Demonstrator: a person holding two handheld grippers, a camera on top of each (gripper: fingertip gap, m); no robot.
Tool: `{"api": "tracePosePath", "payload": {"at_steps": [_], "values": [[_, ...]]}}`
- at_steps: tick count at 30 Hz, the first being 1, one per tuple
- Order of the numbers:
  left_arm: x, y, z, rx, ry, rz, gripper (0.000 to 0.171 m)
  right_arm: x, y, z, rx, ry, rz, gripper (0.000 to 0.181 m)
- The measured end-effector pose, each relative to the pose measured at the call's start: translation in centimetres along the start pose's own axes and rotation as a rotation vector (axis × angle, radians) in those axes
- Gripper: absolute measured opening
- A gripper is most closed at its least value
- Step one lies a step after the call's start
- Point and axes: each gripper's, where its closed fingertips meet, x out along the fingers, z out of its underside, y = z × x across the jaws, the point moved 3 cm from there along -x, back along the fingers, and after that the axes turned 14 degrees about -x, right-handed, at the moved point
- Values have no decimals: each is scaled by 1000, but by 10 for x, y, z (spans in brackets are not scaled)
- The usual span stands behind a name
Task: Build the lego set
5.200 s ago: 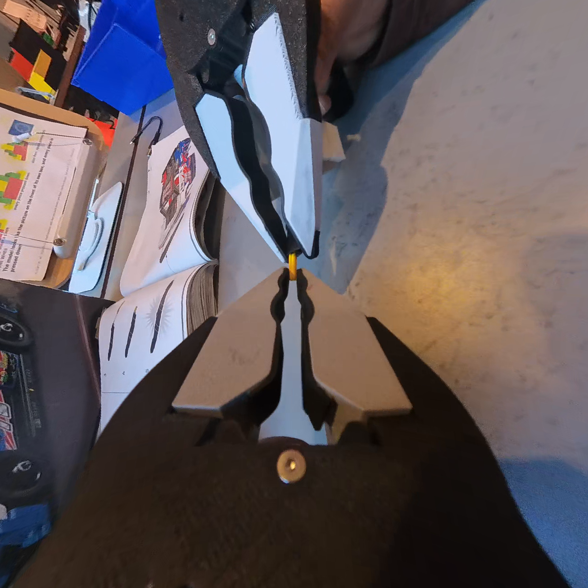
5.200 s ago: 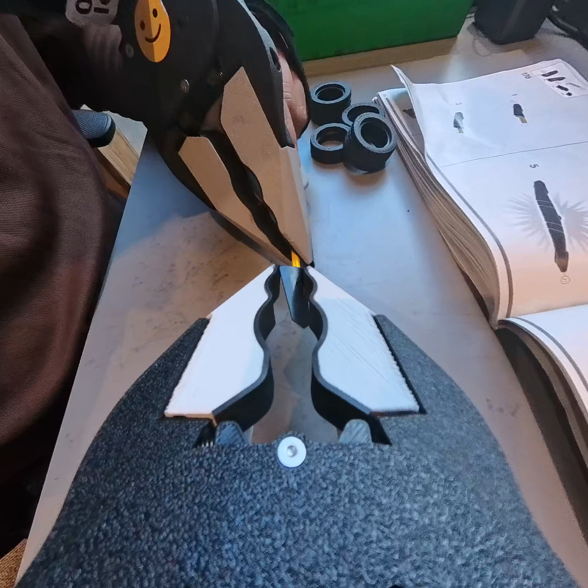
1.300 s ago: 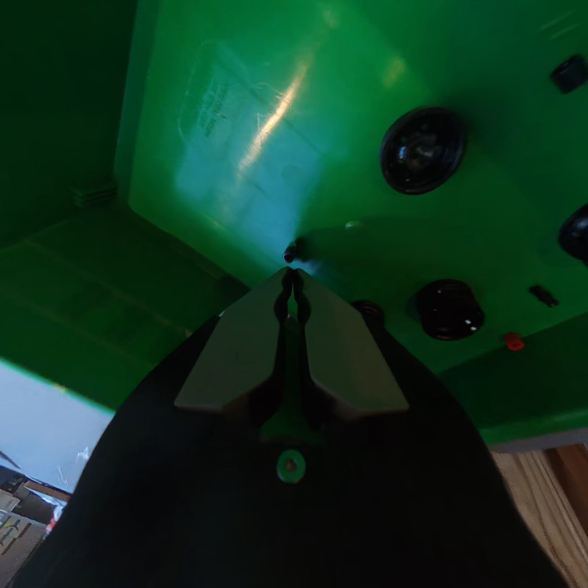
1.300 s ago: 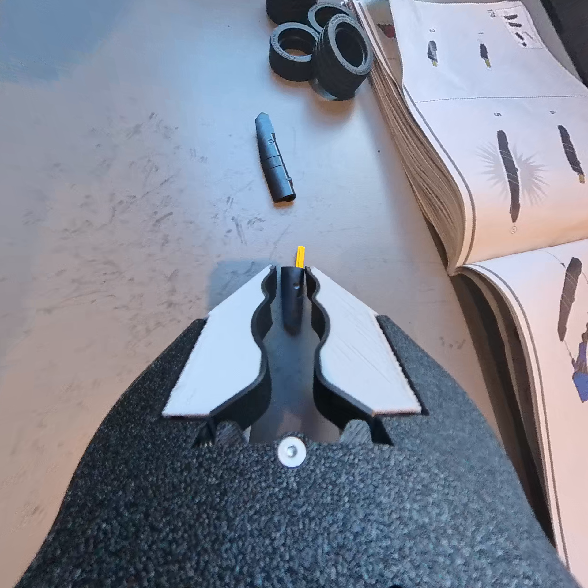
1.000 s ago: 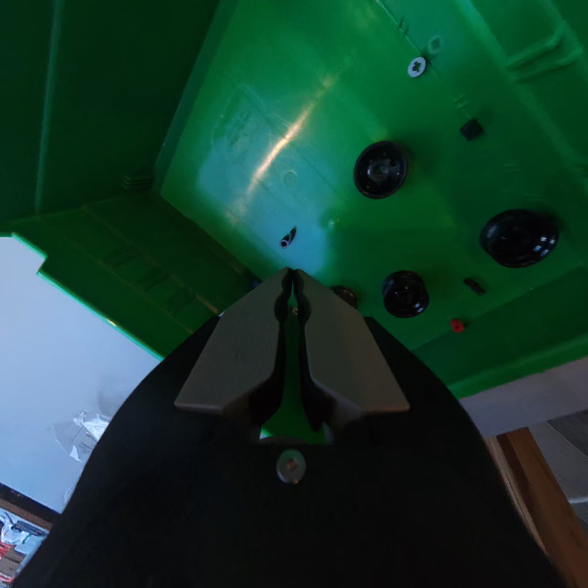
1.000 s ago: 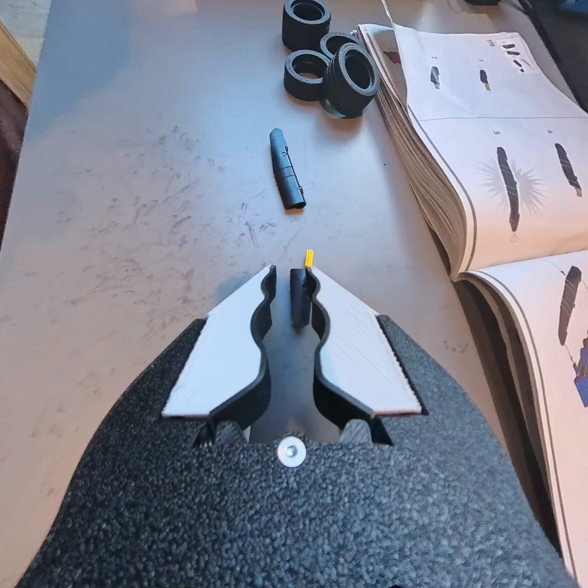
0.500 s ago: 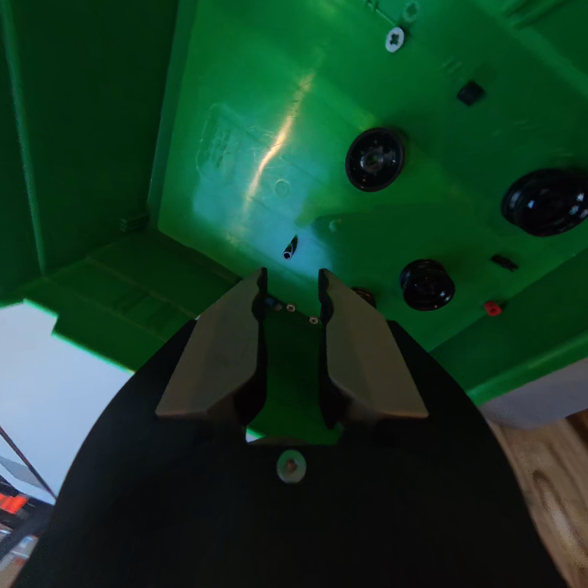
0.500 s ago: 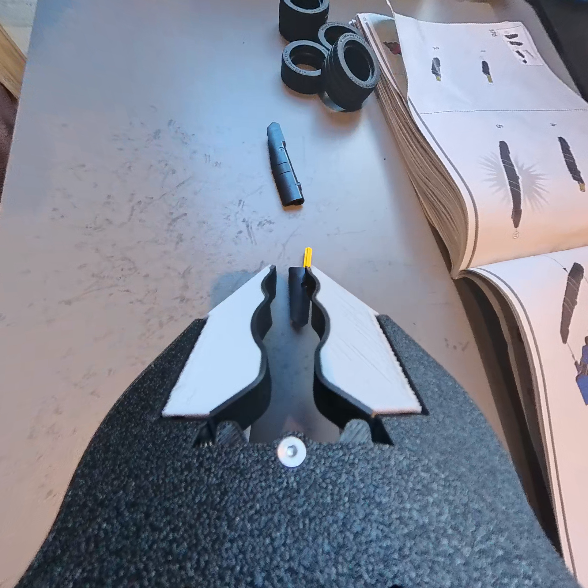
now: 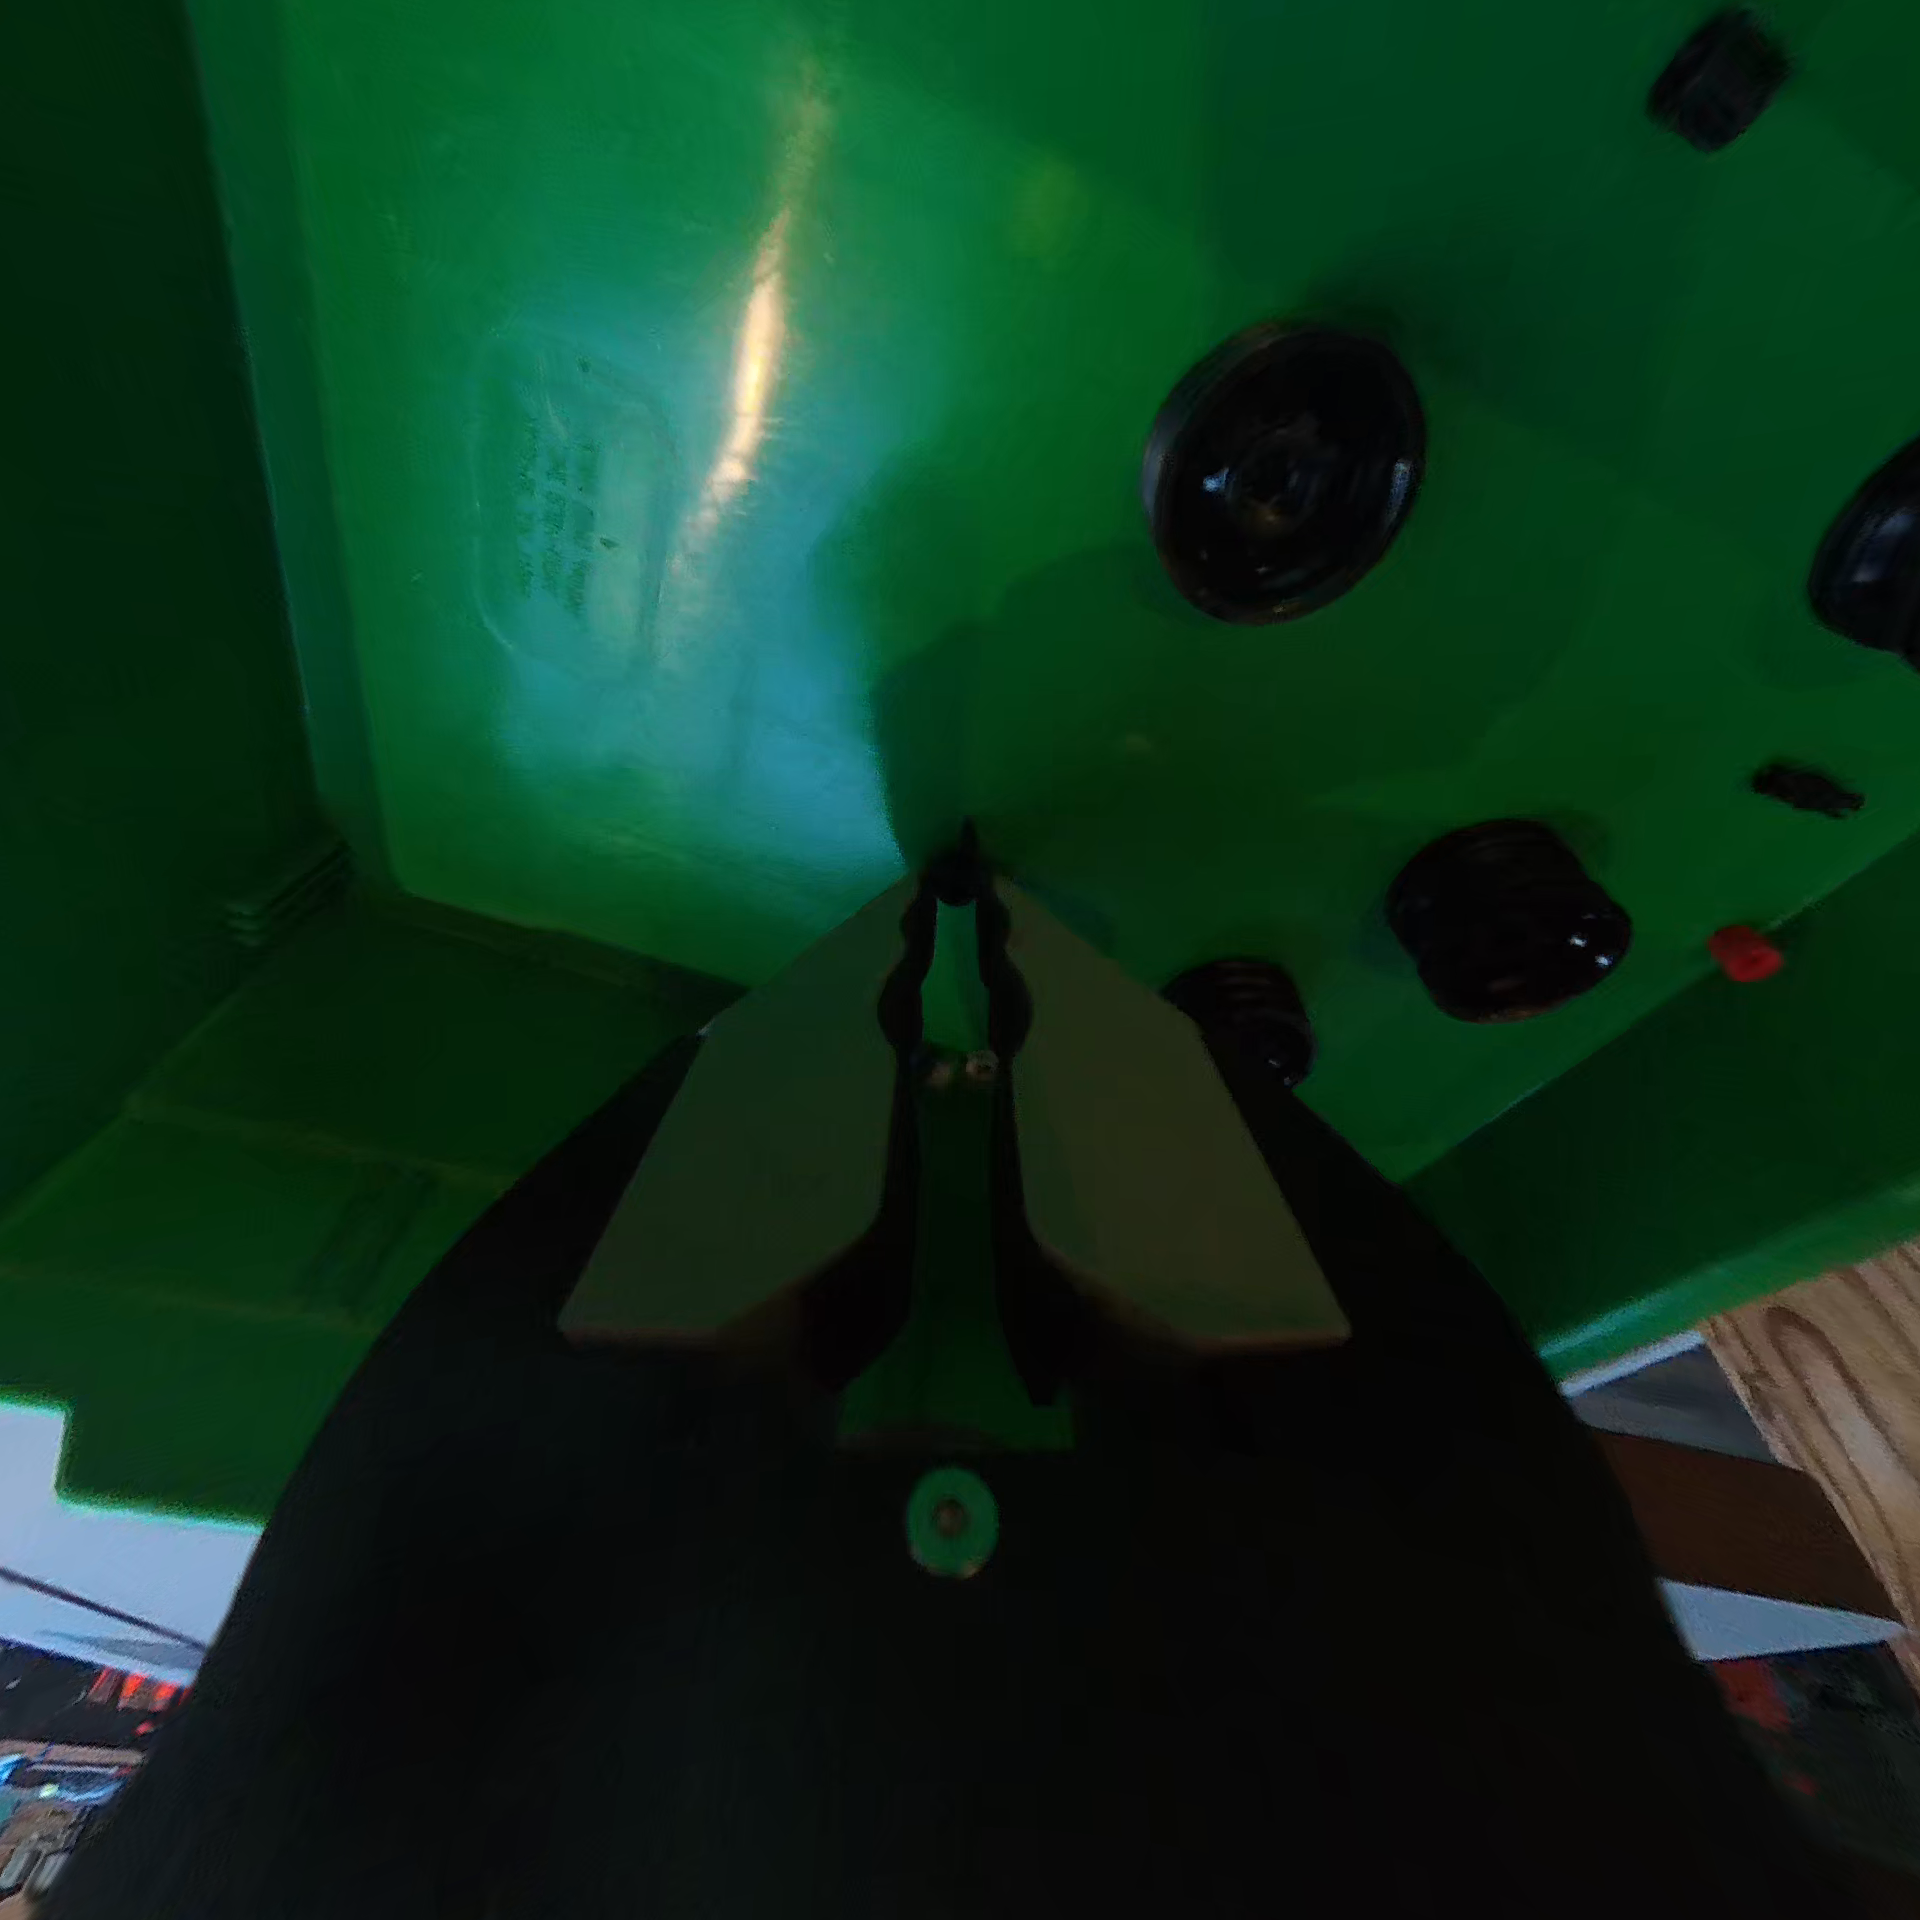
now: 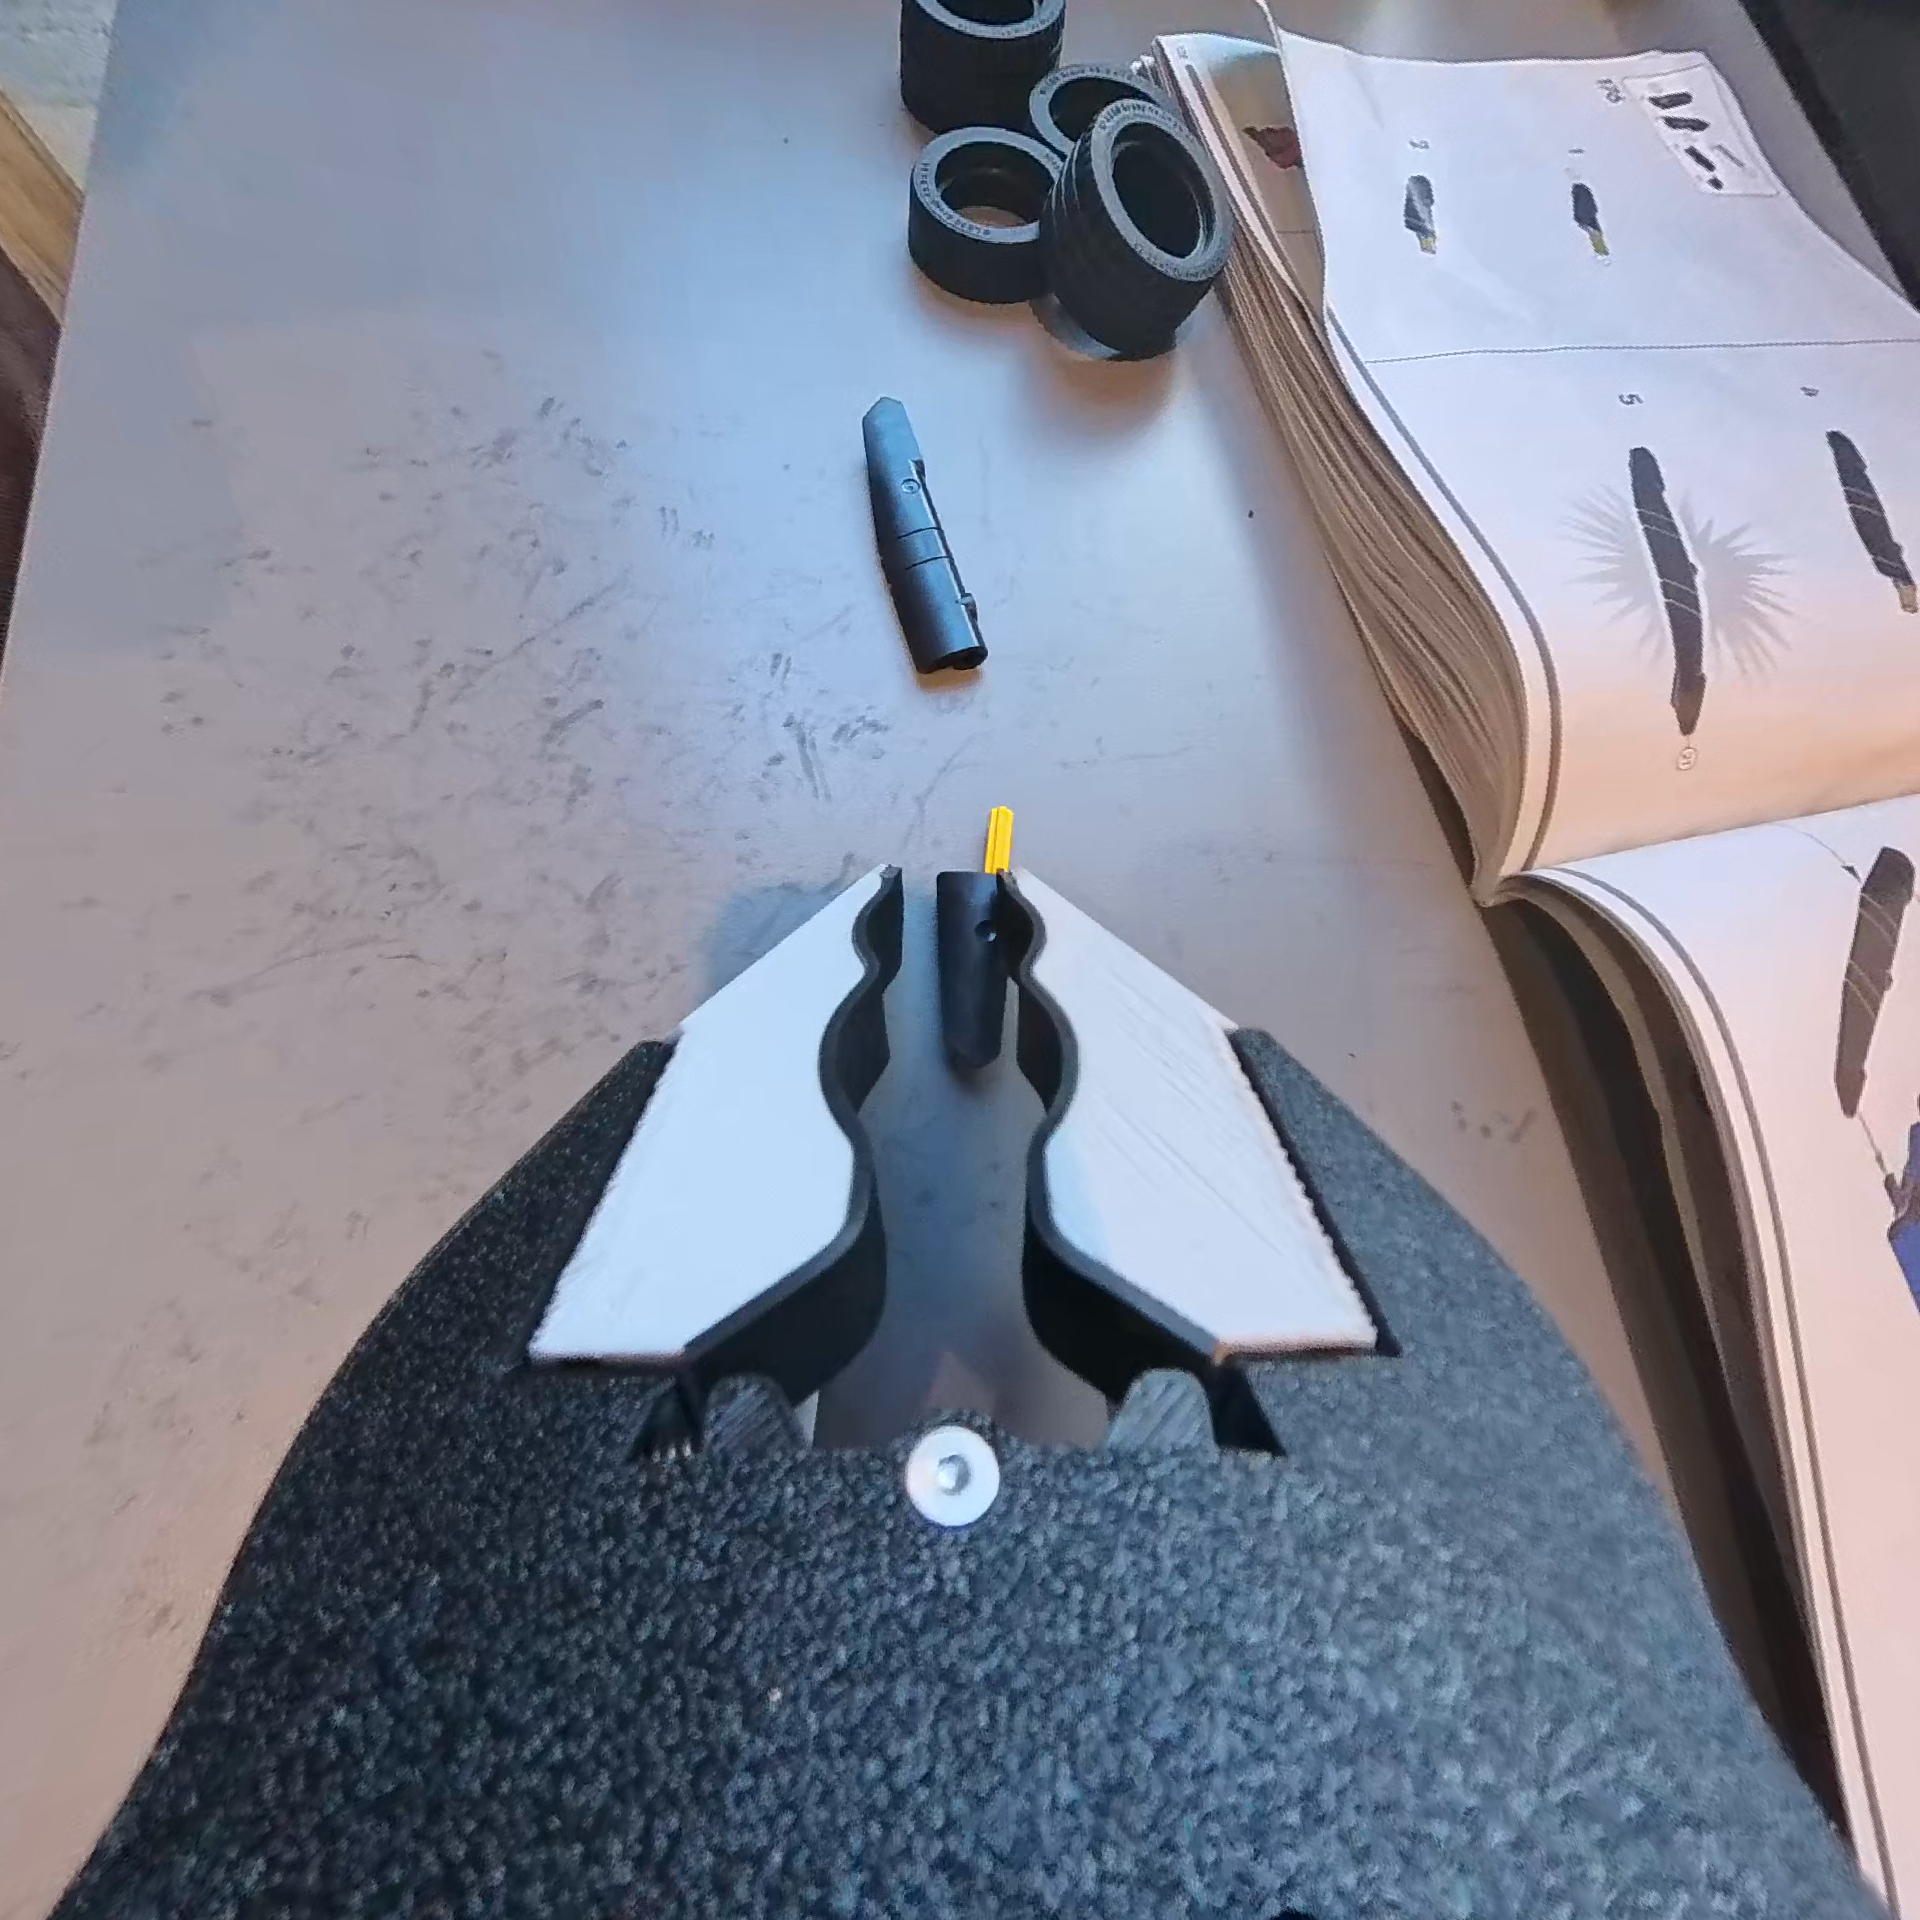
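Note:
In the left wrist view my left gripper (image 9: 954, 883) is inside a green bin (image 9: 623, 260), low over its floor. Its jaws are nearly together, pinching a small black pin (image 9: 954, 857) at the tips. In the right wrist view my right gripper (image 10: 951, 878) hovers over the grey table (image 10: 416, 623). It holds a short black piece (image 10: 966, 966) with a yellow axle (image 10: 997, 840) sticking out forward; the piece lies against the right finger. A longer black rod assembly (image 10: 920, 540) lies on the table ahead.
Black wheel hubs (image 9: 1283, 473) (image 9: 1507, 925), a red bit (image 9: 1745, 954) and small black bits (image 9: 1806, 790) lie in the bin. Several black tyres (image 10: 1039, 187) sit at the table's far side. An open instruction booklet (image 10: 1610, 468) fills the right. One gripper's finger ends stand about 50 centimetres off the other's.
The left gripper opened over the bin floor, moved down to the small black pin and closed on it. The right gripper has stayed almost still with its piece.

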Motion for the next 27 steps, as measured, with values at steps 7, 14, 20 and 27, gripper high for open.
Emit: {"api": "tracePosePath", "payload": {"at_steps": [7, 14, 20, 27], "values": [[-57, 4, -10, -64, 200, -147, 5, -1, -1, -1, -11, 7, 6, 16], [-189, 178, -151, -262, 935, 368, 4, -1, 0, 0, -24, -17, 29, 19], [-116, 318, -234, -332, 830, 1038, 5, -1, -2, 3, -85, -73, 92, 31], [-93, 323, -265, -380, 838, 1095, 5, -14, -10, -39, -143, 104, 139, 34]]}}
